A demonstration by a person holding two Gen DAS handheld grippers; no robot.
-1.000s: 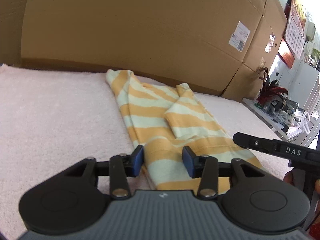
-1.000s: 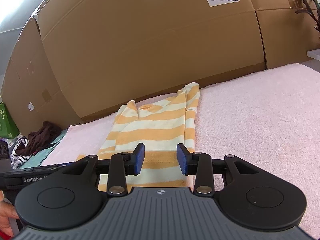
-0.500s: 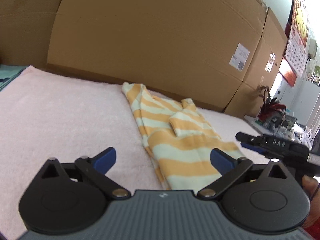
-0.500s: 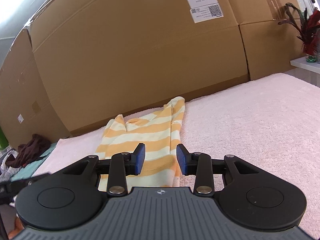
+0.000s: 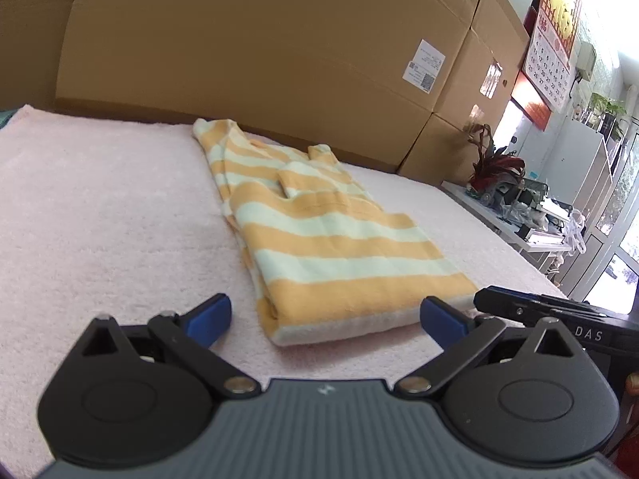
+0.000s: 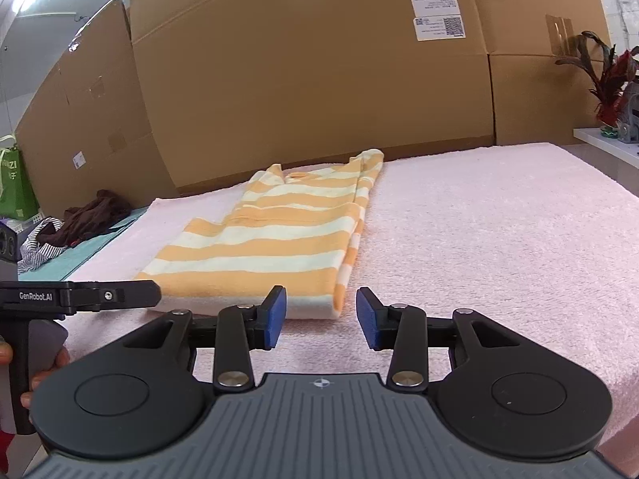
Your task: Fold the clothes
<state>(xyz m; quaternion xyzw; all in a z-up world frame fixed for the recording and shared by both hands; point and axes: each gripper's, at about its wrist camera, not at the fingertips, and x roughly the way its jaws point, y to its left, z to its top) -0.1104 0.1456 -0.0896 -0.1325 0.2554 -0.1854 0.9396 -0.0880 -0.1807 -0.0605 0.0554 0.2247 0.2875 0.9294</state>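
Reading "GenRobot.AI", the left gripper (image 6: 120, 299) flanks the striped shirt (image 6: 271, 239).

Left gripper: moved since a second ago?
Yes. The left gripper backed off the shirt; its fingers, which straddled the hem, now sit short of it, spread wide.

One striped shirt (image 5: 319, 235) lies folded on one pink towel (image 5: 100, 215). Behind the towel stand three cardboard boxes (image 6: 311, 80) in the right wrist view. Left of the towel sits one heap of dark clothes (image 6: 96, 215) and one green bag (image 6: 14, 187). Right of the towel stands one red-leaved plant (image 6: 611, 80). One calendar (image 5: 553, 32) hangs above it. Two grippers: left (image 5: 325, 317), right (image 6: 321, 317).
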